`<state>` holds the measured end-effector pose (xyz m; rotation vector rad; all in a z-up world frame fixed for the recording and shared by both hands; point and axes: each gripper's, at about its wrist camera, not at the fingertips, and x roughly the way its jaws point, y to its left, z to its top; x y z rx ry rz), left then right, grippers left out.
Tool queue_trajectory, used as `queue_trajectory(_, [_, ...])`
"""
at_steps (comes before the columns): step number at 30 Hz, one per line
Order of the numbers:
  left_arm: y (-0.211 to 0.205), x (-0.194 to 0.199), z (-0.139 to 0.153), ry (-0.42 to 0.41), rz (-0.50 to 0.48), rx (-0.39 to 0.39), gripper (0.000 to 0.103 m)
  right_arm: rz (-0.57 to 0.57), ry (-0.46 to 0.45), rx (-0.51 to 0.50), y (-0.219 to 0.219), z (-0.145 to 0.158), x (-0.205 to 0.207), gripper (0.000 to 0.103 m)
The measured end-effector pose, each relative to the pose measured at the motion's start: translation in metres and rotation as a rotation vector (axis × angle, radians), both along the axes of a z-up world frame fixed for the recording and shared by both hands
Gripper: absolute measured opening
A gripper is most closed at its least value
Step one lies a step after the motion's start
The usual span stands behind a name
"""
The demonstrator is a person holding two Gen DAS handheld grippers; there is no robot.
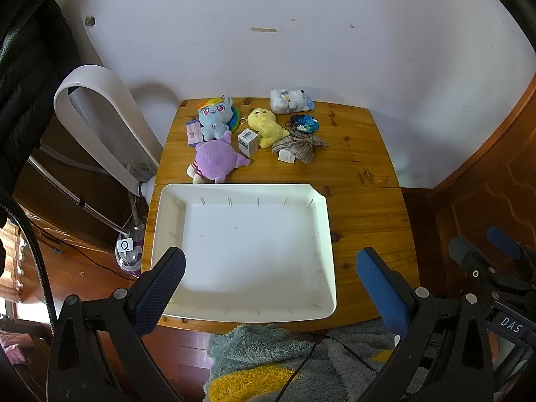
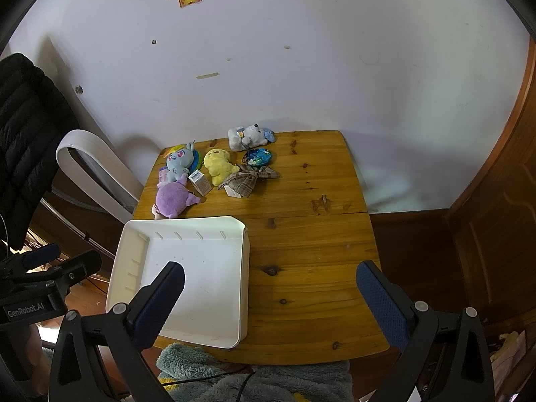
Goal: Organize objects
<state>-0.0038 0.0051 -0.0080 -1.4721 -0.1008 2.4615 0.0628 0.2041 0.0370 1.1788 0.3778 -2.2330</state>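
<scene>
An empty white tray (image 1: 321, 227) (image 2: 243, 268) sits at the near left of the wooden table (image 1: 361, 207) (image 2: 308, 254). Behind it lie a purple plush (image 1: 214, 160) (image 2: 172, 197), a blue pony plush (image 1: 214, 117) (image 2: 179, 162), a yellow plush (image 1: 266, 125) (image 2: 217, 165), a grey-white plush (image 1: 291, 100) (image 2: 249, 137), a small white box (image 1: 248, 142) (image 2: 200, 182), a plaid cloth (image 1: 299, 147) (image 2: 249, 177) and a blue round pouch (image 1: 305, 123) (image 2: 258, 156). My left gripper (image 1: 269, 288) is open above the tray's near edge. My right gripper (image 2: 269, 298) is open above the table, right of the tray.
A white curved appliance (image 1: 100, 114) (image 2: 97, 167) stands left of the table. A black jacket (image 2: 26, 140) hangs at far left. A grey and yellow fuzzy blanket (image 1: 268, 361) lies below the table's near edge. A white wall is behind; a wooden cabinet (image 2: 495, 234) is at right.
</scene>
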Motion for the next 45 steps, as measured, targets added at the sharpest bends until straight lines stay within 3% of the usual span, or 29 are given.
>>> queue_trajectory(13, [0.0, -0.009, -0.001, -0.008, -0.005, 0.003, 0.102, 0.001, -0.01, 0.017, -0.003, -0.004, -0.006, 0.103])
queue_trajectory(19, [-0.005, -0.017, 0.005, 0.027, 0.019, 0.004, 0.102, 0.035, 0.01, 0.029, -0.015, -0.005, -0.006, 0.103])
queue_trajectory(22, [-0.009, -0.025, 0.009, 0.055, 0.033, 0.008, 0.102, 0.045, 0.02, 0.019, -0.022, -0.005, -0.009, 0.103])
queue_trajectory(23, [-0.012, -0.032, 0.011, 0.064, 0.038, 0.013, 0.102, 0.15, 0.019, 0.005, -0.024, -0.005, -0.01, 0.103])
queue_trajectory(25, [-0.014, -0.04, 0.012, 0.075, 0.042, 0.026, 0.102, 0.189, 0.022, -0.003, -0.03, -0.006, -0.017, 0.103])
queue_trajectory(31, [-0.031, -0.087, 0.013, 0.122, 0.127, 0.003, 0.102, 0.17, 0.039, -0.004, -0.049, -0.007, -0.042, 0.103])
queue_trajectory(38, [-0.051, -0.125, 0.011, 0.128, 0.189, 0.057, 0.102, 0.159, 0.102, -0.024, -0.07, 0.013, -0.069, 0.103])
queue_trajectory(45, [-0.052, -0.151, 0.018, 0.165, 0.183, 0.066, 0.102, 0.158, 0.202, -0.062, -0.093, 0.045, -0.089, 0.103])
